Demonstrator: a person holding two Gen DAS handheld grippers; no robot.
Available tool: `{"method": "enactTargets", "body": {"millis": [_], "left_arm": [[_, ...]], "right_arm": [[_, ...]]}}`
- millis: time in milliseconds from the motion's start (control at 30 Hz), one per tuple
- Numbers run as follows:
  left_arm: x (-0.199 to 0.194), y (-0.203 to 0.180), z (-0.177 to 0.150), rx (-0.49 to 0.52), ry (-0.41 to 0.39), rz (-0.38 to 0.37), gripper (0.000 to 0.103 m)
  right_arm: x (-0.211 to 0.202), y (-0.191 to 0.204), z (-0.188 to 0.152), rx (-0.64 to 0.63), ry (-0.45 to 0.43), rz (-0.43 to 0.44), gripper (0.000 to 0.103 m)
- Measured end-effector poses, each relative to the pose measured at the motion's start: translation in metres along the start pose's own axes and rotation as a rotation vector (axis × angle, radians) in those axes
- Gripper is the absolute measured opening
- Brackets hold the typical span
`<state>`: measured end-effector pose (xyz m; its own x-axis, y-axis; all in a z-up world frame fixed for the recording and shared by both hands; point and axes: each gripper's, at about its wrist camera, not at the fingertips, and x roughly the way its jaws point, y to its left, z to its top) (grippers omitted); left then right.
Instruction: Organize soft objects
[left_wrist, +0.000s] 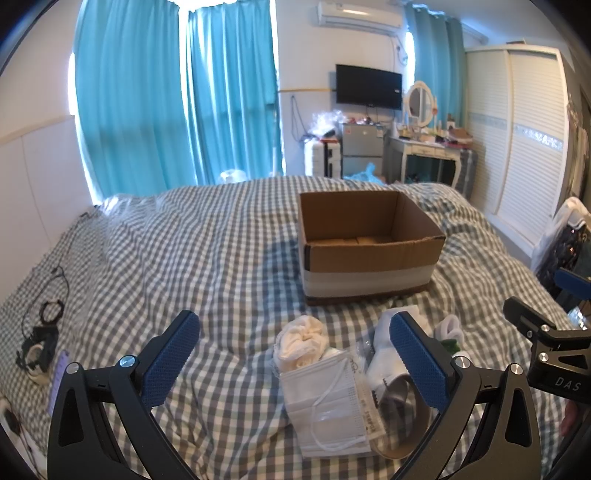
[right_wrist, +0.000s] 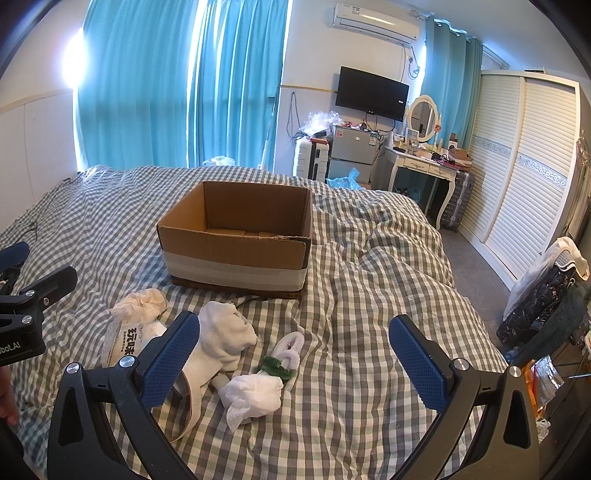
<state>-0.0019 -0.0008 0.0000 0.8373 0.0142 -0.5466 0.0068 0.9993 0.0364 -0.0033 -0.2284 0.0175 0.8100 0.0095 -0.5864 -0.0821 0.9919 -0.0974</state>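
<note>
An open, empty cardboard box (left_wrist: 369, 251) (right_wrist: 236, 236) stands on the checked bed. In front of it lie soft things: a cream rolled cloth (left_wrist: 303, 343) (right_wrist: 142, 301), a pack of white face masks (left_wrist: 328, 410) (right_wrist: 123, 345), a white sock (left_wrist: 384, 354) (right_wrist: 225, 332), a white balled cloth (right_wrist: 255, 397), and a green-and-white fuzzy piece (right_wrist: 284, 356). My left gripper (left_wrist: 295, 365) is open above the mask pack and cream cloth. My right gripper (right_wrist: 295, 365) is open above the balled cloth and fuzzy piece. Both are empty.
The checked duvet (right_wrist: 369, 295) is rumpled to the right of the box. Cables and a small device (left_wrist: 40, 343) lie at the bed's left edge. A wardrobe (right_wrist: 524, 166), a dressing table (right_wrist: 424, 166) and clutter stand beyond the bed's right side.
</note>
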Motion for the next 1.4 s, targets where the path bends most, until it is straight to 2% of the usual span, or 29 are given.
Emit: {"method": "enactTargets", "body": {"millis": [800,1033,1233,1400], "left_arm": [[-0.002,0.0,-0.001,0.006,-0.001,-0.004,0.103],[-0.011,0.009,0.002,0.01,0.005,-0.012,0.103],[-0.009,0.016,-0.012,0.033,0.06,-0.008,0.103],[-0.004,0.023,-0.03,0.056,0.117,0.007,0.103]], "right_arm": [[0.0,0.0,0.0,-0.002,-0.003,-0.004,0.103],[-0.01,0.005,0.003,-0.025,-0.006,0.022,0.103],[-0.01,0.023,-0.007,-0.085,0.049,0.071,0.103],[0.002,0.051,-0.026,-0.154,0.15,0.143,0.103]]}}
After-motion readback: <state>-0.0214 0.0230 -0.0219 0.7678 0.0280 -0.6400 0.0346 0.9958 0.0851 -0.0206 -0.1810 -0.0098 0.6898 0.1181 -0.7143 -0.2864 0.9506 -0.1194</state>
